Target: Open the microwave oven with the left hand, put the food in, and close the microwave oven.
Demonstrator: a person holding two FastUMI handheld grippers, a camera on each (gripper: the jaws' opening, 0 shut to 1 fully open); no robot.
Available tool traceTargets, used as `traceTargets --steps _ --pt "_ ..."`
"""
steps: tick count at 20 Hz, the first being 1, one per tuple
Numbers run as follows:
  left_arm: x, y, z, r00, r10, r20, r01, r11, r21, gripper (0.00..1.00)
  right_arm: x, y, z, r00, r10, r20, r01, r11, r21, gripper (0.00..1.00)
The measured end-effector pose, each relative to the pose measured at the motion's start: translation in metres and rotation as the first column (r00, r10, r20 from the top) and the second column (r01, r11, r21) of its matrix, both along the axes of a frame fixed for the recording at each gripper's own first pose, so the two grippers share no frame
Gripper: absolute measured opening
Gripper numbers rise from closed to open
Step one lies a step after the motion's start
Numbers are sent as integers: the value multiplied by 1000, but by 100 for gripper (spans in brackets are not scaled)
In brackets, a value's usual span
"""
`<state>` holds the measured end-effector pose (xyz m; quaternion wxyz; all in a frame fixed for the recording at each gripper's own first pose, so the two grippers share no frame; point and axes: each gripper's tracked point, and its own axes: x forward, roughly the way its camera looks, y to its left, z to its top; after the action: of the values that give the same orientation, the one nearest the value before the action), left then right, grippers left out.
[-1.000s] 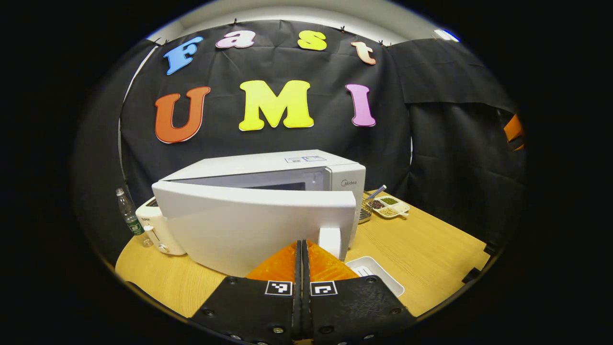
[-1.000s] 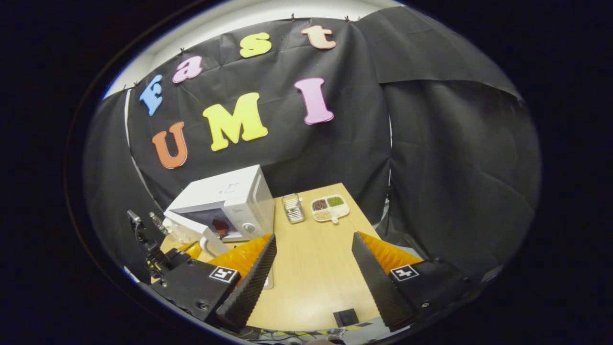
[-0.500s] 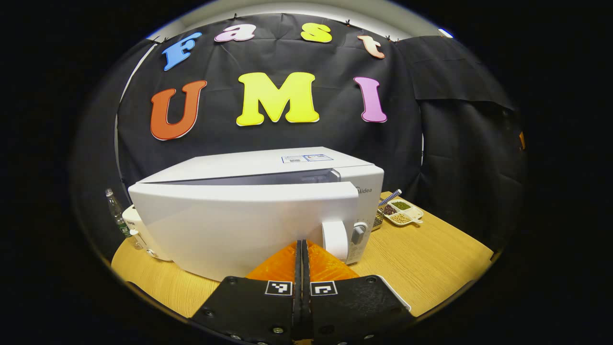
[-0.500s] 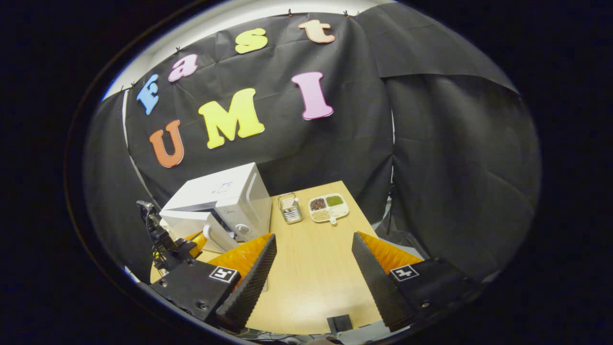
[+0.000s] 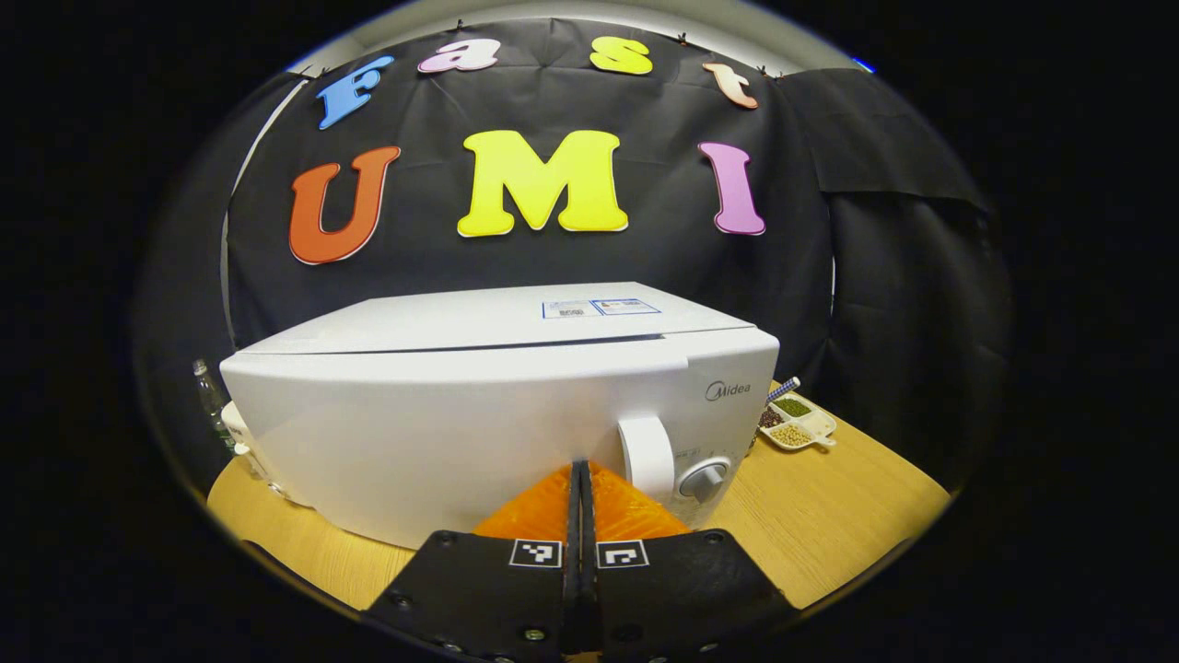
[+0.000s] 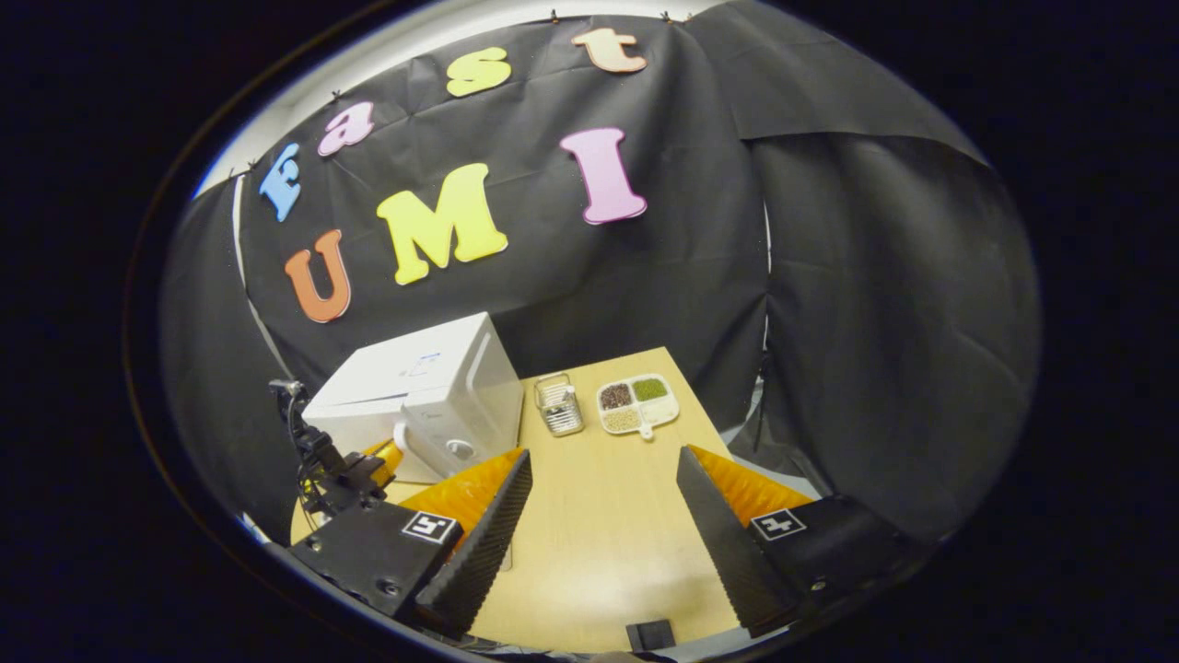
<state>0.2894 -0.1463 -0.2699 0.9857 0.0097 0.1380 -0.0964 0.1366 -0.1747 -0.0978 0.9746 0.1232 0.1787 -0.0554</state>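
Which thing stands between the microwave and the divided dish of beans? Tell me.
A small wire rack stands on the table between the microwave and the divided dish, apart from both. The right gripper view shows it.

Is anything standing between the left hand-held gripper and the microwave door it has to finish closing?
Nothing visible does. The left hand-held gripper, fingers together, sits right at the white door of the microwave, just beside its handle. The door looks nearly flush with the body.
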Motion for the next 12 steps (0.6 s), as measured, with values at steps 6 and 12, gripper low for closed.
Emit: traceTargets --steps 6,12 --pt "7 -1 2 1000 7 5 -7 1000 6 0 6 0 -5 1000 16 -6 -16 1000 15 100" --pt "4 1 4 999 44 -30 -44 999 2 0 8 1 -7 1000 29 -3 -29 999 16 100"
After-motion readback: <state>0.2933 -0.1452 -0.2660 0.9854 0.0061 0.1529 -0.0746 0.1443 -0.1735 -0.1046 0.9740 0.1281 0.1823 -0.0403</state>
